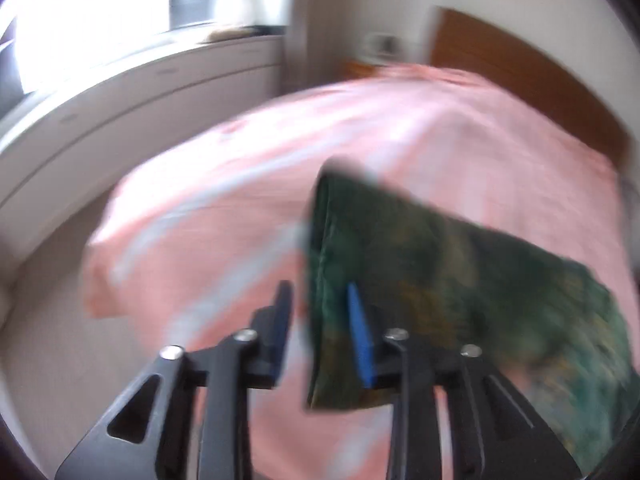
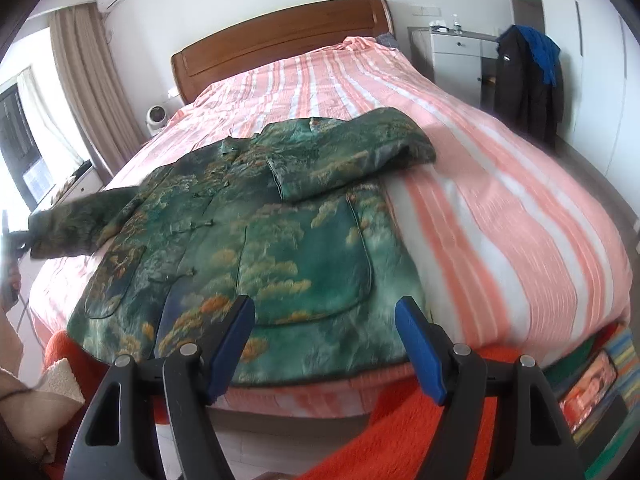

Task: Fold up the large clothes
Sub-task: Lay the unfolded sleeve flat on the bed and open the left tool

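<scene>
A green patterned jacket [image 2: 256, 232] lies face up on the pink striped bed [image 2: 500, 208]. Its right sleeve [image 2: 352, 152] is folded across the chest. Its left sleeve [image 2: 80, 220] is lifted off the bed's left edge. In the blurred left wrist view, my left gripper [image 1: 318, 300] stands at that sleeve's cuff [image 1: 420, 280]; the cloth passes between the blue pads, with a gap showing on the left side. My right gripper [image 2: 326, 312] is open and empty, above the jacket's hem at the foot of the bed.
A wooden headboard [image 2: 280, 36] stands at the far end. A white cabinet [image 2: 456, 56] and hanging dark clothes [image 2: 524, 80] are at the right. An orange blanket [image 2: 400, 432] lies below the bed's foot. A white windowsill unit [image 1: 140, 92] runs along the left.
</scene>
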The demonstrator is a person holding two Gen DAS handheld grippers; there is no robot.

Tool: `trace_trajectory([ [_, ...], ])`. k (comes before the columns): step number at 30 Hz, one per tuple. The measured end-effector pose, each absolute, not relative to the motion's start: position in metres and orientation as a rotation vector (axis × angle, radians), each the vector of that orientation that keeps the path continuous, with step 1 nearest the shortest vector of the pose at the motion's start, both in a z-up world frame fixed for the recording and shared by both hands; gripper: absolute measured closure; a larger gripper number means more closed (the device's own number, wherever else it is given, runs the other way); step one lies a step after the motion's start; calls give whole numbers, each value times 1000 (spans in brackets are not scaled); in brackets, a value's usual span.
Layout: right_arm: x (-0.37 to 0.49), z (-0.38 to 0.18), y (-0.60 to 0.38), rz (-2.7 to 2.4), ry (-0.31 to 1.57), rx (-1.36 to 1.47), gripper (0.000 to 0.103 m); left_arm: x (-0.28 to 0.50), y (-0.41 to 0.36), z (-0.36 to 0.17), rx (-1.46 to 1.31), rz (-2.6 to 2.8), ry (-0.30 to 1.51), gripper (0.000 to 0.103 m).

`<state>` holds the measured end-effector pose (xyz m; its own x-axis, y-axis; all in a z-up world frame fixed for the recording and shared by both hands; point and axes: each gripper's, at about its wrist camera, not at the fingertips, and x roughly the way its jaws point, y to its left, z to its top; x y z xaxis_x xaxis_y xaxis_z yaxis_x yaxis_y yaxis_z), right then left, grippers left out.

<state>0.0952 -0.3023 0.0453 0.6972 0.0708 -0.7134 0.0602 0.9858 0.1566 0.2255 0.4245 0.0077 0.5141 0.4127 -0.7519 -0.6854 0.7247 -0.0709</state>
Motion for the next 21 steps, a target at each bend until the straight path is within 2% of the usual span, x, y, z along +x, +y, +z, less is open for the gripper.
trace_trajectory([
  [2,110,50,-305,28,824,164,31,210,458,-13,-423,851,822,50],
  [4,132,54,-307,48,881,136,30,194,468,-25,-509,875,830,47],
  [6,158,58,-305,79,922,76,25,174,468,-30,-603,847,792,33],
  [8,183,58,-298,87,918,-24,21,166,448,-30,-618,805,773,27],
  [10,219,50,-282,96,932,-164,16,154,423,-28,-584,744,779,25],
  [17,334,-30,-225,169,1024,-440,16,149,312,2,-440,524,790,16],
  [18,347,-45,-222,135,1035,-496,18,151,299,5,-422,496,797,16],
  [19,352,-49,-223,115,1022,-507,29,151,287,7,-408,471,804,16],
  [20,356,-45,-232,95,999,-472,42,150,274,10,-390,440,810,16],
  [21,360,-33,-249,78,995,-384,70,149,264,12,-376,417,811,16],
])
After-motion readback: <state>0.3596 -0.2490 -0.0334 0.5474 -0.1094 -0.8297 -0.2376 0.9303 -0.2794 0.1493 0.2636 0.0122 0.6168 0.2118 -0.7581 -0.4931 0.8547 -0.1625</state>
